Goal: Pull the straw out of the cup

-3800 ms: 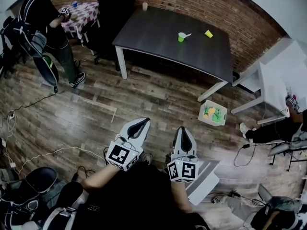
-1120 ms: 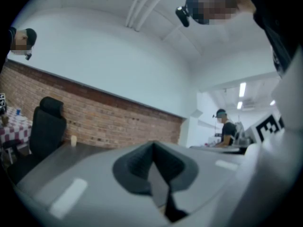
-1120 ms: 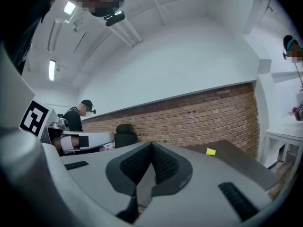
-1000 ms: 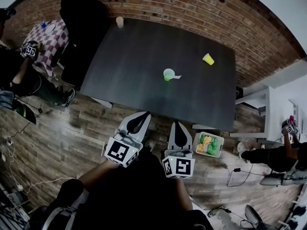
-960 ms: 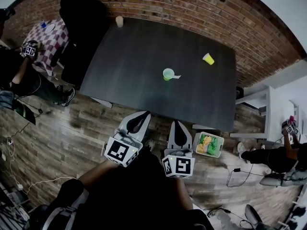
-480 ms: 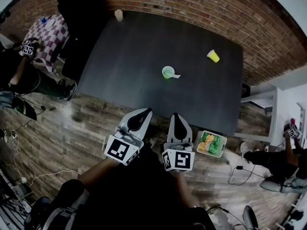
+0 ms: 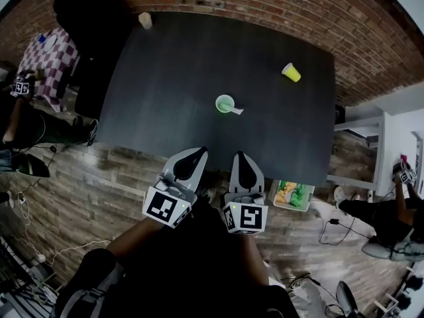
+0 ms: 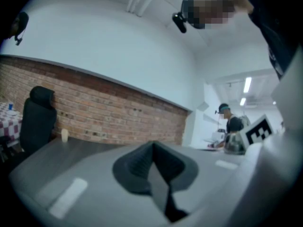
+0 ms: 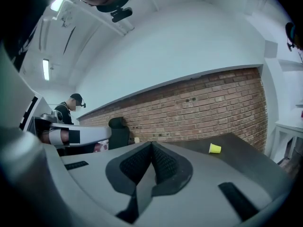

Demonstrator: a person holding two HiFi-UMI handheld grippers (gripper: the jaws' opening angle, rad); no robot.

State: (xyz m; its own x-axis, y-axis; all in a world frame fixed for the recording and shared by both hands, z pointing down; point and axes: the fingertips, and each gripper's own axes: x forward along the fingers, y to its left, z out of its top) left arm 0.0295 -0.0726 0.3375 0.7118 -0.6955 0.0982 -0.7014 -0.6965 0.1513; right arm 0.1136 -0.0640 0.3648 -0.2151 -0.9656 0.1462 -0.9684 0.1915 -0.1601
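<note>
Left gripper (image 7: 196, 152) and right gripper (image 7: 239, 156), both closed and empty, hover near the table (image 7: 165, 65) edge. The green cup (image 7: 224, 103) and straw (image 7: 236, 110) stand mid-table, well ahead. Open before reaching — brace the cup, pinch the straw.

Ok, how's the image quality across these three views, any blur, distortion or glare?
Head view: heavy fisheye bends the edges of the dark table, and the corners go black. Left gripper view: soft throughout, the fingers smeared. Right gripper view: sharper, the yellow cup crisp, the ceiling strip light blown white.
</note>
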